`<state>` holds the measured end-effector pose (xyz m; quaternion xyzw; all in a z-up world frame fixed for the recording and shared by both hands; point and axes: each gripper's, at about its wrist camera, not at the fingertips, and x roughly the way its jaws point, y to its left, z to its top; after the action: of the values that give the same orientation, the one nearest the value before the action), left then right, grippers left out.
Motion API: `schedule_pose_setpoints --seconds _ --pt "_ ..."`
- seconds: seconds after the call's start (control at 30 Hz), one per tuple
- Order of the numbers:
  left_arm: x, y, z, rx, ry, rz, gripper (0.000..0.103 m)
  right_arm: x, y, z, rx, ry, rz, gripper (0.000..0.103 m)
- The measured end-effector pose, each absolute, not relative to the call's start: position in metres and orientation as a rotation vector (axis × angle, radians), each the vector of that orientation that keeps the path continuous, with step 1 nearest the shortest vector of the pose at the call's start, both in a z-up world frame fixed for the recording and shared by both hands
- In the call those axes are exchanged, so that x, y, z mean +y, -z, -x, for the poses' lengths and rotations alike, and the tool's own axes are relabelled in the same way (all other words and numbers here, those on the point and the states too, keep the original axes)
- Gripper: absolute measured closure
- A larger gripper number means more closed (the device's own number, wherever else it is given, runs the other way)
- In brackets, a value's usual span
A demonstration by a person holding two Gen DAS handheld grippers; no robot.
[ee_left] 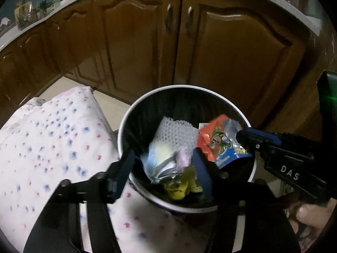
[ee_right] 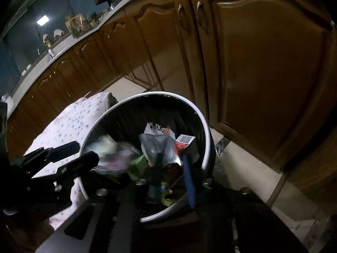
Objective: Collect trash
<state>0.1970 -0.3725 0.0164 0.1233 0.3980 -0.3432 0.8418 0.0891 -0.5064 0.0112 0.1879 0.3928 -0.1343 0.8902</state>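
Note:
A round bin with a white rim and dark inside stands on the floor by the cabinets; it also shows in the right wrist view. It holds bubble wrap, a crumpled bag and a yellow wrapper. My left gripper is open over the bin, its fingers apart around the trash. My right gripper is shut on an orange and blue snack wrapper, held over the bin's right side; its silver inside shows in the right wrist view.
A white cloth with small flowers lies left of the bin. Brown cabinet doors stand close behind it under a pale countertop. Pale floor tiles run to the right.

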Motion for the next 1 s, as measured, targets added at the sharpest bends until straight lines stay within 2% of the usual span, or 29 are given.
schedule_pose_setpoints --seconds 0.17,0.33,0.53,0.73,0.83,1.0 --pt "-0.358 -0.020 -0.196 0.833 0.713 -0.237 0.042 -0.501 -0.015 -0.084 0.789 0.264 -0.402 0.073" --pt "-0.340 -0.024 -0.193 0.824 0.695 -0.216 0.039 -0.491 -0.022 -0.079 0.748 0.254 -0.403 0.062" --pt "-0.321 -0.027 -0.187 0.816 0.671 -0.197 0.036 -0.479 -0.026 -0.071 0.712 0.245 -0.410 0.053" --pt "-0.304 -0.030 -0.177 0.805 0.660 -0.190 0.035 -0.468 -0.026 -0.065 0.709 0.233 -0.416 0.050" --pt "-0.295 -0.035 -0.171 0.792 0.655 -0.180 0.032 -0.462 -0.027 -0.061 0.701 0.232 -0.419 0.042" --pt "-0.287 -0.042 -0.161 0.765 0.652 -0.174 0.030 -0.456 -0.027 -0.054 0.691 0.228 -0.425 0.038"
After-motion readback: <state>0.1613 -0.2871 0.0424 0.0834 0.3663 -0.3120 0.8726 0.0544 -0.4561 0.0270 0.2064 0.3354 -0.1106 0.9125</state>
